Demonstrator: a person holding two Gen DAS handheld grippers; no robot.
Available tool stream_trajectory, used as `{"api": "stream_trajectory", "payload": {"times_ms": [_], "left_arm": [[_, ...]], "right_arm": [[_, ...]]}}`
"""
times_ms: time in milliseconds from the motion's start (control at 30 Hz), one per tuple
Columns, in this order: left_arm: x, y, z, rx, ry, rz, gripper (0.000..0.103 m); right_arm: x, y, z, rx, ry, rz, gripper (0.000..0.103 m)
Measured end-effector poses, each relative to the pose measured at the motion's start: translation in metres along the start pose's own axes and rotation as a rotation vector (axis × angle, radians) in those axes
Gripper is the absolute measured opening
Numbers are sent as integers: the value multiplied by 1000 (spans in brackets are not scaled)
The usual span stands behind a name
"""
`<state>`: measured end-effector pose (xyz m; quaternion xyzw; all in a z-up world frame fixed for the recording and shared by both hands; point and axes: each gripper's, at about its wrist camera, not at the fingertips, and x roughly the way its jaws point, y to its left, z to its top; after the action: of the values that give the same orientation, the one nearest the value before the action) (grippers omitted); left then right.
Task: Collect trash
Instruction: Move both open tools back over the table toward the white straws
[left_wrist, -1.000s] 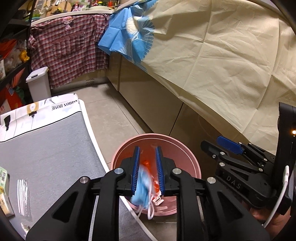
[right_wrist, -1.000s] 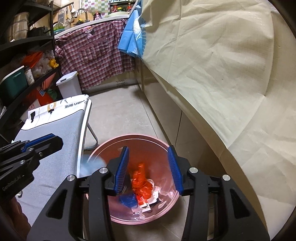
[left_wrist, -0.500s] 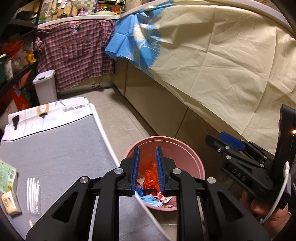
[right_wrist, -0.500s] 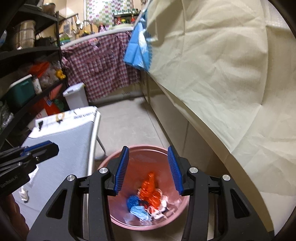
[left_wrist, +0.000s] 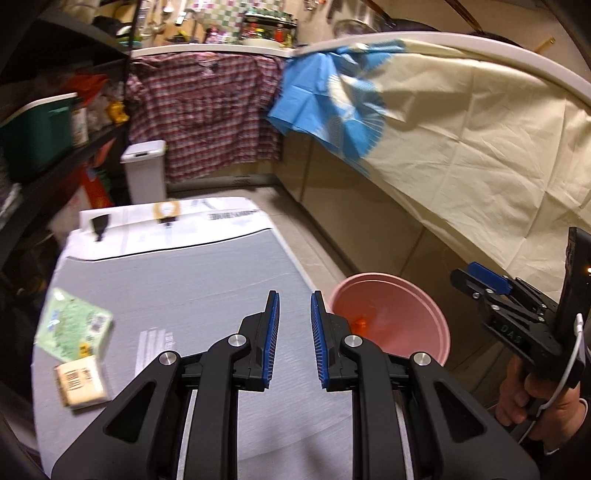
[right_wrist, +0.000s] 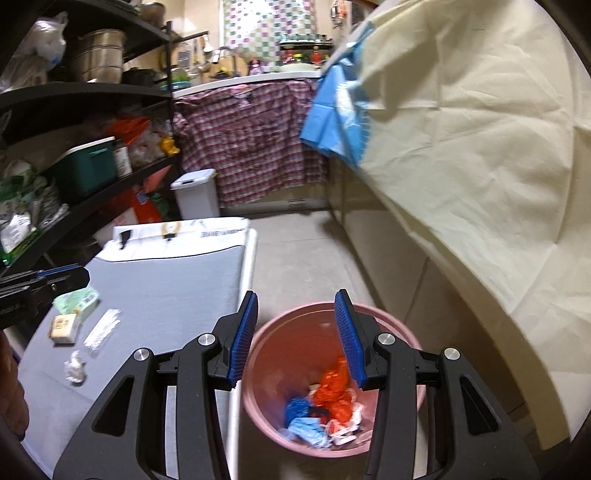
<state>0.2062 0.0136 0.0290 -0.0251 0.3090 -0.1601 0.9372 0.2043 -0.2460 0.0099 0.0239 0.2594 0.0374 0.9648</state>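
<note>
The left gripper (left_wrist: 294, 325) stood over the grey table (left_wrist: 192, 280), its jaws a little apart with nothing between them. The right gripper (right_wrist: 295, 336) hung above the pink bin (right_wrist: 388, 314), jaws set wider and likewise empty. Discarded scraps (orange, blue and white) lay at the bottom of the bin, below the right gripper. Remaining trash lay on the table, ahead and to the left of the left gripper: a green tissue packet (left_wrist: 74, 325), a small tan box (left_wrist: 80, 382) just nearer, and a clear wrapper (left_wrist: 155, 350) close to the left jaw. A crumpled white wad (right_wrist: 75, 371) showed only in the right wrist view. In the inspector's judgement all were light. The packet should yield under pressure and is best pinched across a short edge. The box looked stiff enough to take by its sides. The wrapper lay flat, likely slippery, and wants lifting at one end.
</note>
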Motion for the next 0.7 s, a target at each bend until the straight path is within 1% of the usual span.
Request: {"api": "stream_trajectory", "payload": {"times_ms": [100, 167, 233, 333, 500, 700], "left_arm": [[-11, 22, -6, -17, -3, 41, 19], [-19, 38, -12, -31, -2, 72, 22], [-25, 53, -18, -44, -2, 94, 28], [-34, 72, -26, -56, 4, 130, 29], [-49, 106, -41, -88, 14, 183, 29], [-65, 145, -58, -155, 20, 237, 29]], "right_arm": [[-7, 20, -3, -19, -4, 48, 44], [-11, 37, -6, -41, -7, 82, 44], [-14, 53, -8, -55, -5, 118, 44], [-15, 77, -11, -66, 9, 177, 43], [-13, 121, -18, -97, 37, 275, 37], [0, 178, -39, -143, 97, 381, 33]]}}
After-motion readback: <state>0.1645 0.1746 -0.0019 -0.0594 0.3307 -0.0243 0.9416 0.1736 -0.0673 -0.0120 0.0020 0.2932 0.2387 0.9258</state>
